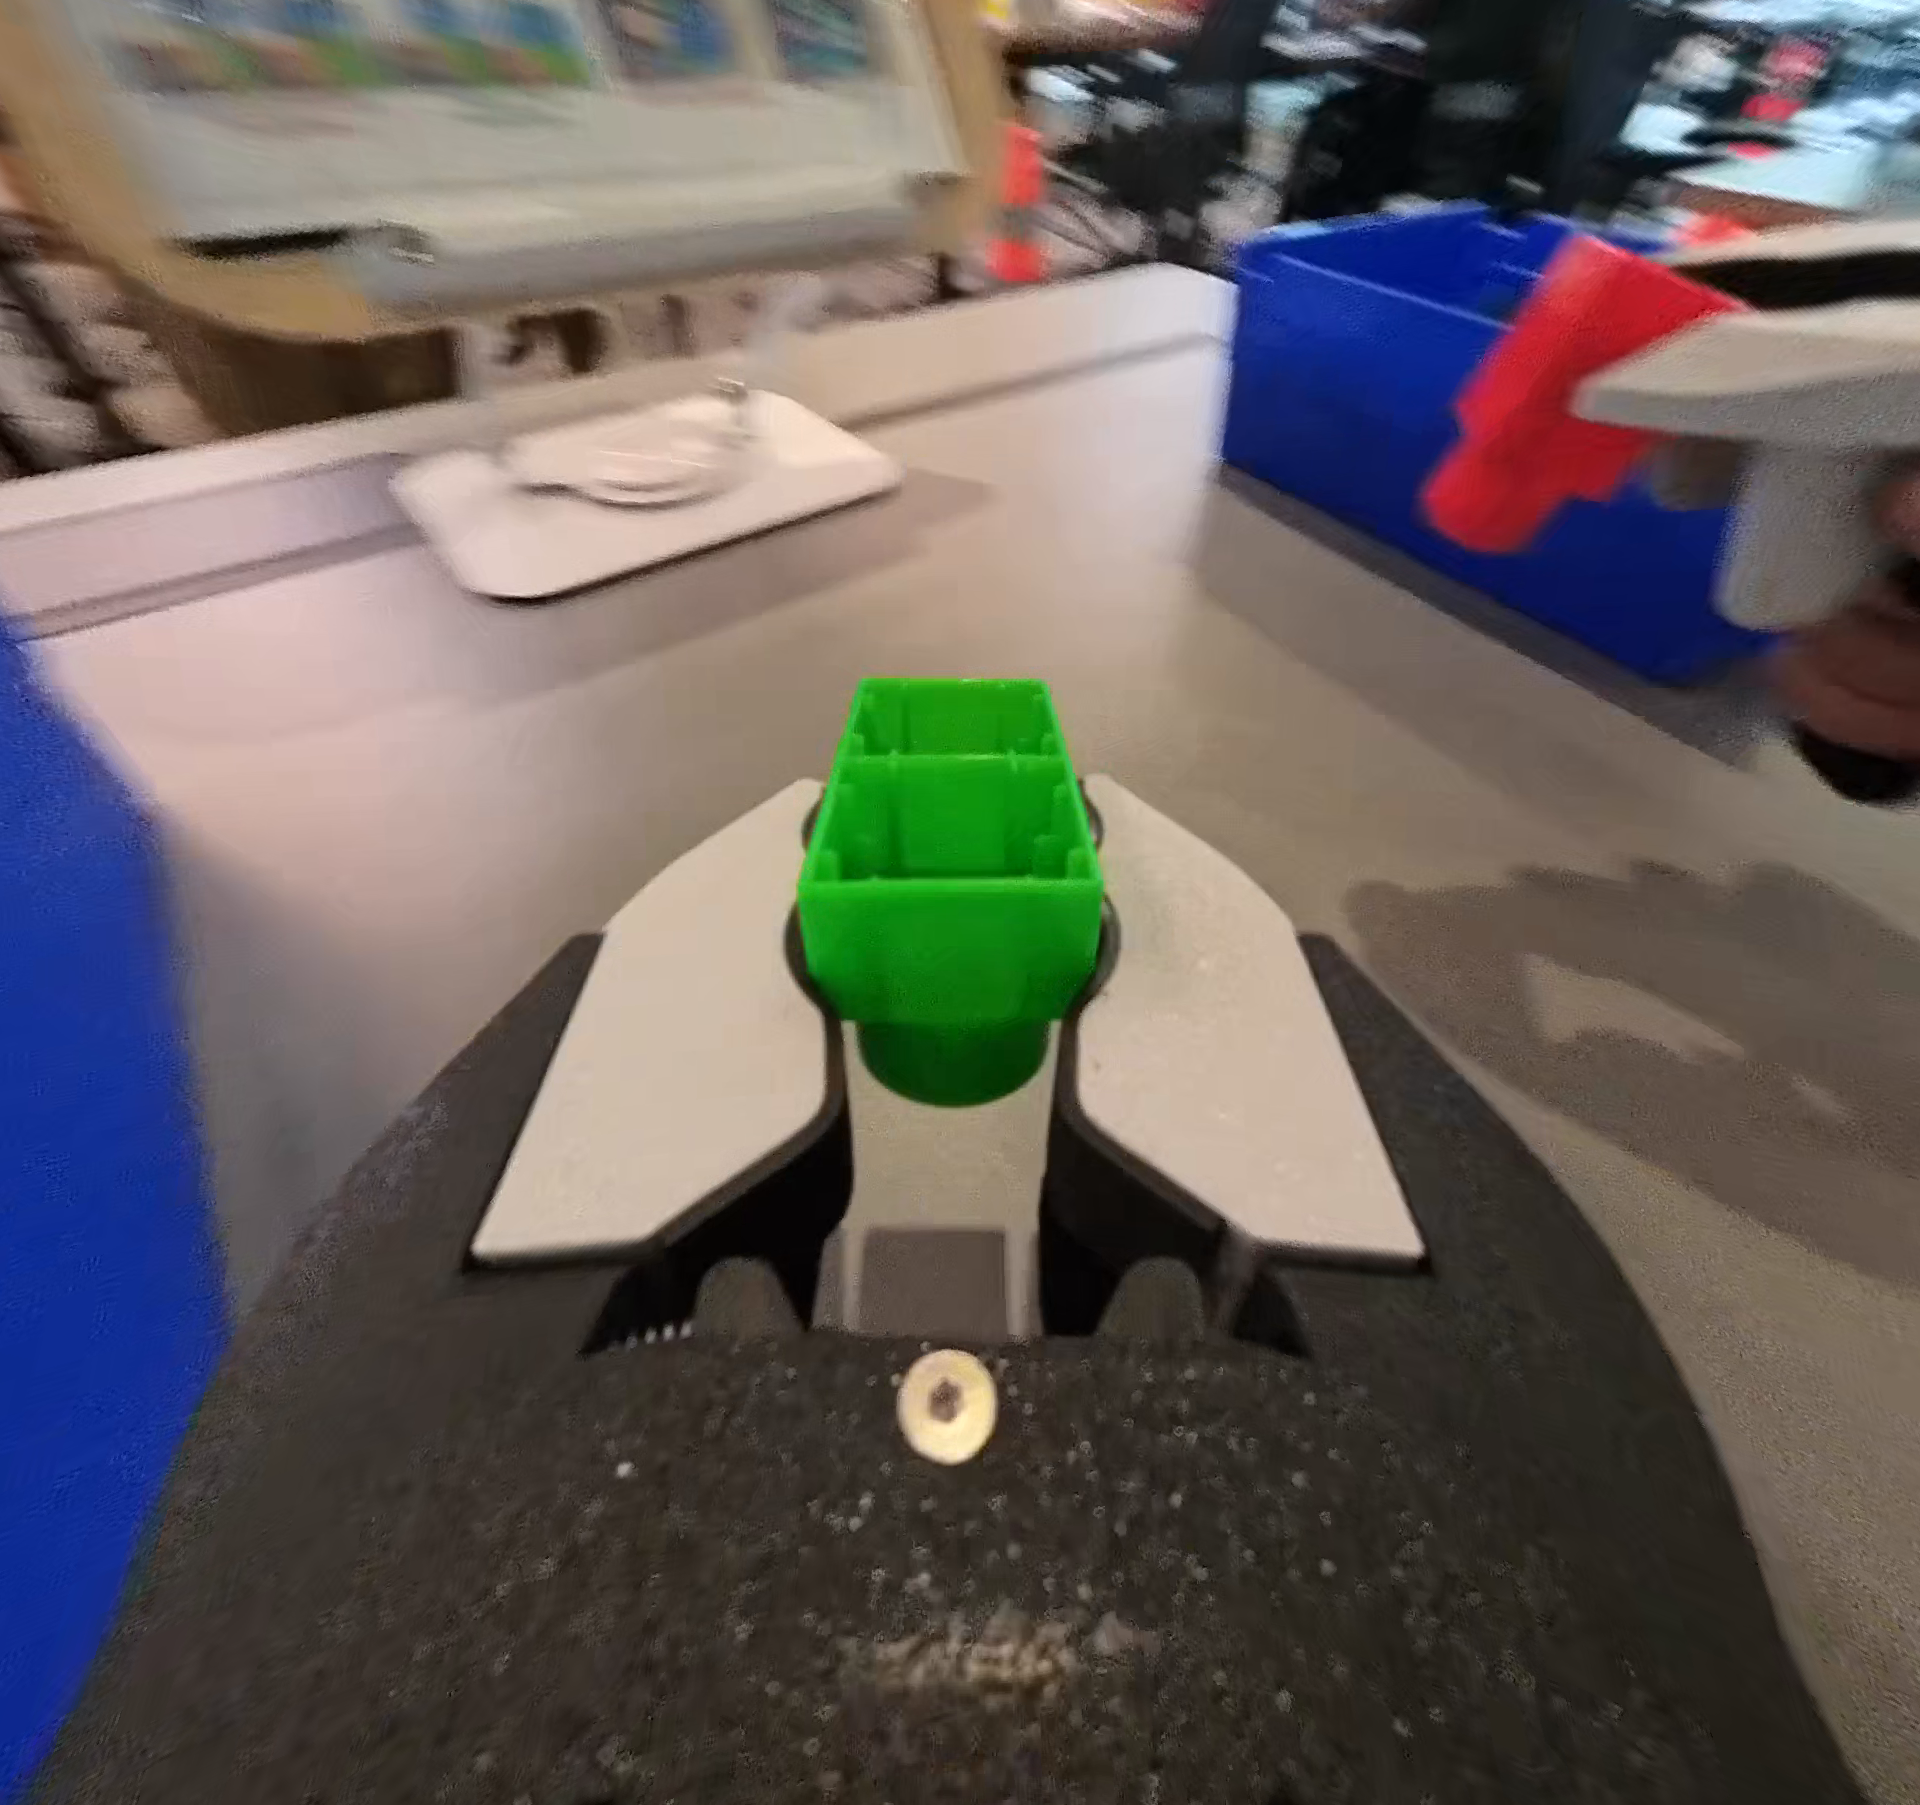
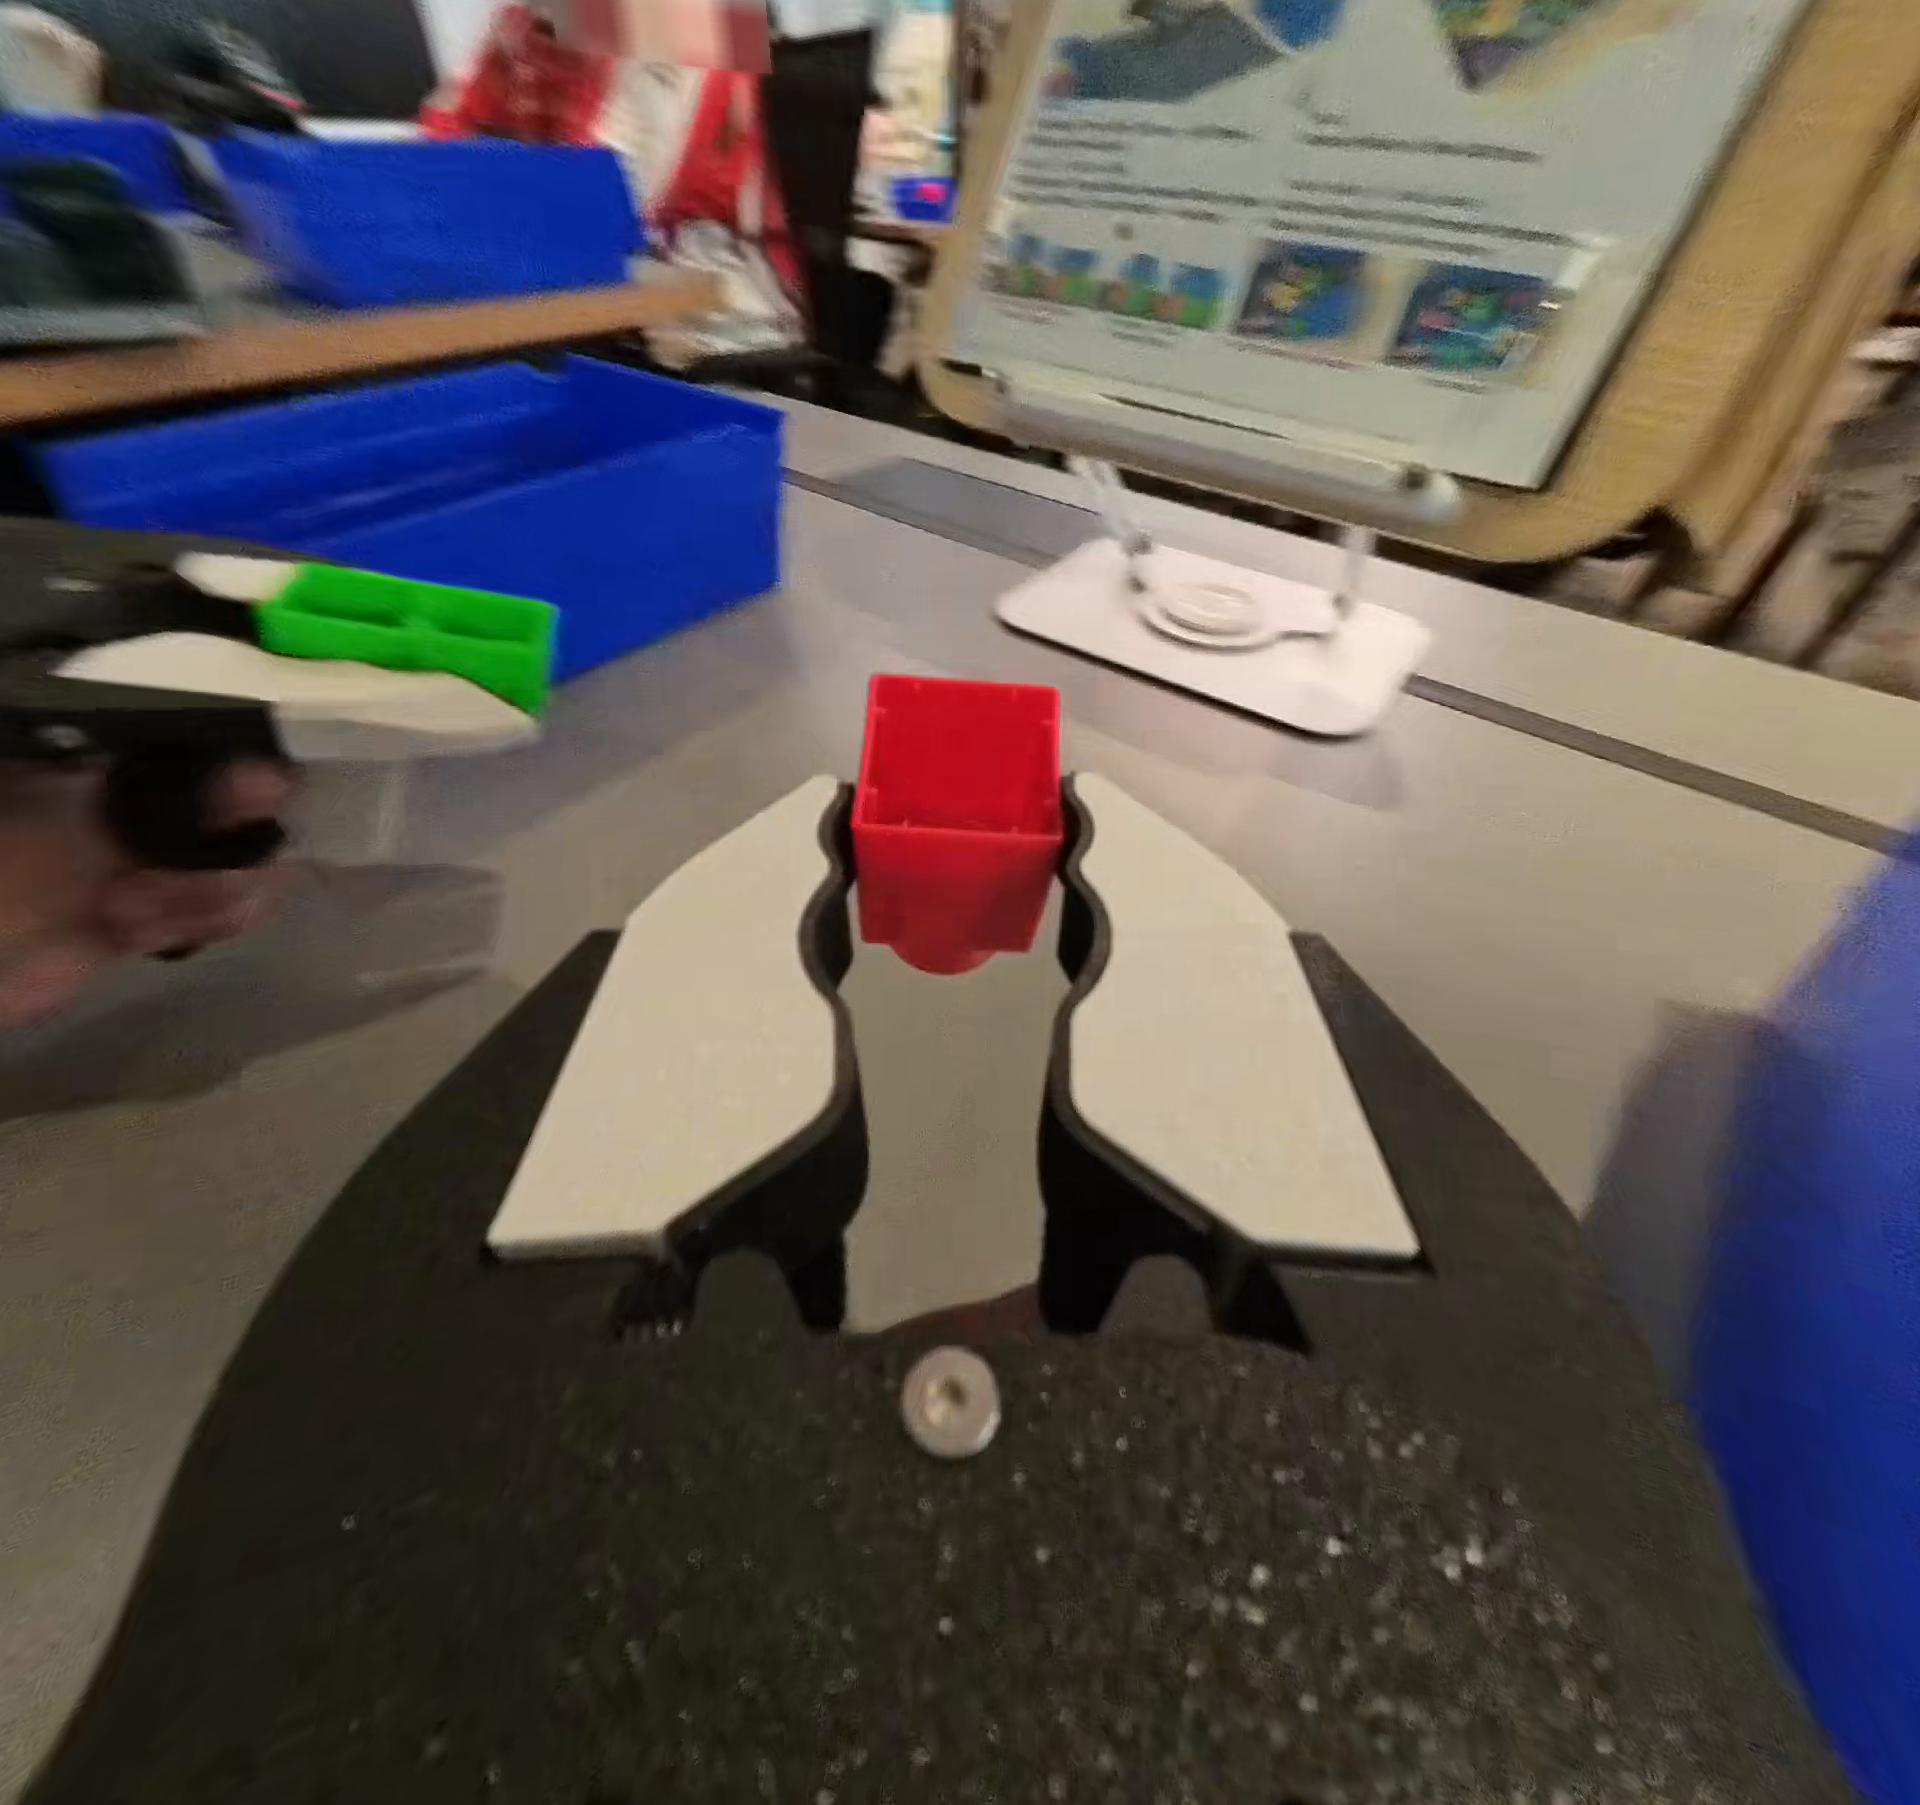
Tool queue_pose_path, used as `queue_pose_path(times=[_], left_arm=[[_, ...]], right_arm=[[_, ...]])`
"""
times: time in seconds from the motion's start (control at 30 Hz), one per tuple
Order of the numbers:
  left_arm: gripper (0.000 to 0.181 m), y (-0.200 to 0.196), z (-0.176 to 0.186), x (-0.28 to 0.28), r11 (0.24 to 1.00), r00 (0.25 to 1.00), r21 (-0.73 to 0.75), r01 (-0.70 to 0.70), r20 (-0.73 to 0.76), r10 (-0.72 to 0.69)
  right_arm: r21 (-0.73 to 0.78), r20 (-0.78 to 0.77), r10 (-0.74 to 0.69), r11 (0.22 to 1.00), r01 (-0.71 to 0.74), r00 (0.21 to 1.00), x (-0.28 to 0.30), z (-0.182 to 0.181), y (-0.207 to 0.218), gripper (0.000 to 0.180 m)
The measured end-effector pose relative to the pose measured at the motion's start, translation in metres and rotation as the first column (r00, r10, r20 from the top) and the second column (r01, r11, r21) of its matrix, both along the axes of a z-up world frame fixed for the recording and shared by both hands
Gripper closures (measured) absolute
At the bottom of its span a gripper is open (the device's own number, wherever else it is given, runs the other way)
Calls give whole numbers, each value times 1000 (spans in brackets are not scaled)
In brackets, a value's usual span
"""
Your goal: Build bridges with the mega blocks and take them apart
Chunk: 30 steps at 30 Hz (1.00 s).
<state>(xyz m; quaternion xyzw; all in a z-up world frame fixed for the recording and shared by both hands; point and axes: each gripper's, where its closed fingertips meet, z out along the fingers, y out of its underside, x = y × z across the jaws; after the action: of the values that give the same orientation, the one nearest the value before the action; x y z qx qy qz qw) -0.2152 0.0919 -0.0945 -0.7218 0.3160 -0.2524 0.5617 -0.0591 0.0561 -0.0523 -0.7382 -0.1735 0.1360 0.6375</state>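
left wrist view: red block blurred

The left gripper holds one block above the table; the right gripper holds another block to its right. Behind them stand a bin (at the table's edge) and a sign stand.
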Motion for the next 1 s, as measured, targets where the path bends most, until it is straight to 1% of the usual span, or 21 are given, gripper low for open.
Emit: queue_pose_path(times=[0.07, 0.1, 0.17, 0.23, 0.3, 0.37, 0.43, 0.5, 0.53, 0.57, 0.63, 0.67, 0.7, 0.73, 0.83, 0.87, 0.93, 1.0], left_arm=[[140, 4, 4, -8, 997, 998, 55, -61, 7, 60], [140, 5, 5, -9, 996, 997, 57, -70, 13, 70], [140, 4, 0, -7, 999, 999, 19, -47, 21, 47], [140, 3, -11, -3, 999, 999, -48, -8, 39, 10], [140, 2, -11, -1, 994, 996, -103, 26, 91, -17], [140, 3, -8, -2, 995, 995, -92, 42, 97, -33], [140, 5, -7, -6, 998, 997, -61, 25, 74, -20], [140, 3, -7, -5, 998, 997, -54, 37, 70, -33], [140, 2, -9, -3, 997, 997, -63, 43, 63, -39], [140, 2, -11, -1, 996, 997, -76, 52, 59, -47], [140, 0, -14, 2, 993, 996, -97, 68, 55, -63], [140, 0, -15, 4, 992, 996, -102, 73, 56, -68], [140, 0, -15, 5, 992, 996, -104, 77, 55, -72], [140, 0, -17, 6, 991, 996, -110, 80, 46, -75], [140, 2, -18, 6, 989, 996, -125, 79, 49, -74], [140, 2, -19, 6, 989, 996, -127, 81, 48, -76], [140, 3, -21, 4, 988, 996, -134, 78, 45, -73], [140, 3, -22, 2, 986, 996, -145, 80, 48, -73]], right_arm=[[0, 13, -103, 995, 103, 995, 11, -3, 2, 143], [0, 12, -130, 991, 130, 991, 16, -3, 2, 143], [-11, 7, -152, 988, 153, 988, 21, -4, 2, 143], [-17, -4, -154, 988, 154, 988, 25, -4, 1, 143], [-22, -14, -151, 988, 151, 988, 30, 2, 0, 143], [8, 13, -172, 985, 172, 985, 49, 26, -4, 143], [25, 77, -229, 973, 228, 970, 87, 58, -7, 143], [-26, 98, -281, 958, 285, 955, 134, 81, -2, 143], [-104, 106, -267, 955, 278, 958, 152, 82, 4, 143], [-210, 138, -249, 938, 274, 959, 171, 74, 13, 143], [-400, 203, -219, 871, 285, 954, 203, 47, 33, 143], [-512, 185, -169, 824, 242, 968, 208, 29, 39, 143], [-634, 152, -105, 752, 179, 983, 208, 8, 41, 143], [-710, 131, -73, 690, 145, 989, 210, -9, 43, 143], [-824, 264, -23, 515, 237, 964, 230, -57, 44, 143], [-843, 279, -9, 476, 250, 960, 232, -66, 44, 143], [-858, 292, 12, 445, 257, 956, 230, -74, 47, 143], [-851, 356, 24, 421, 314, 934, 236, -81, 50, 142]])
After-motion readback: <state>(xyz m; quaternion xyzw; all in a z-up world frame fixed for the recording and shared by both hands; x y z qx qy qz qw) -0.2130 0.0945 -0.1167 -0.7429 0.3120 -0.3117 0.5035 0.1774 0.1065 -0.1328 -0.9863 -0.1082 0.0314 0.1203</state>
